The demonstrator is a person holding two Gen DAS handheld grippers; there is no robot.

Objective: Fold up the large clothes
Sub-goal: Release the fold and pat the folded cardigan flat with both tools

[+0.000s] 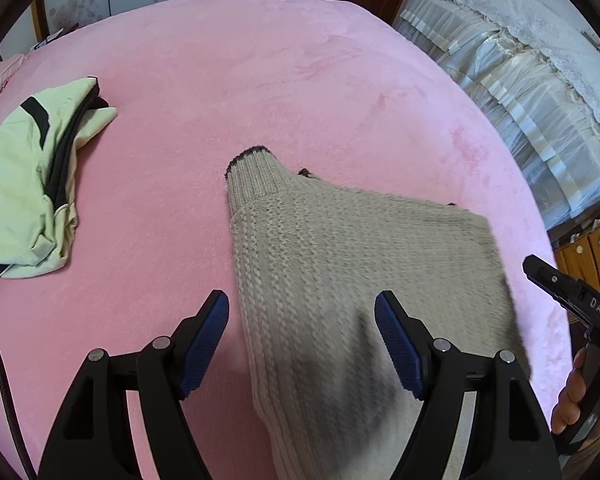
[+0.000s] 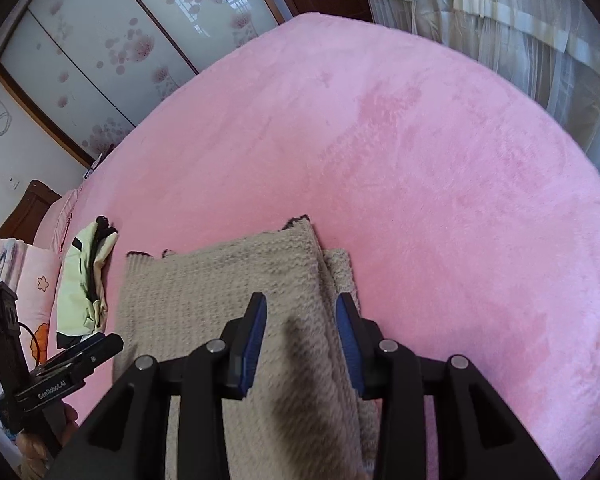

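A beige knitted sweater (image 1: 360,248) lies folded on the pink bed cover (image 1: 260,80), its ribbed cuff (image 1: 254,172) with a dark rim pointing away from me. My left gripper (image 1: 302,300) hangs open and wide above the sweater's left part, nothing between its blue pads. In the right wrist view the sweater (image 2: 220,288) shows stacked layers along its right edge. My right gripper (image 2: 301,300) hovers over that edge with its jaws apart and casts a shadow on the knit; the pads do not press on the cloth. A hand holds each tool.
A pale green jacket with black trim (image 1: 32,176) lies crumpled at the left of the bed. Floral pillows (image 2: 40,288) sit beyond it. White lace curtains (image 1: 520,80) and a wooden cabinet (image 1: 592,248) stand to the right, and sliding wardrobe doors (image 2: 100,60) behind.
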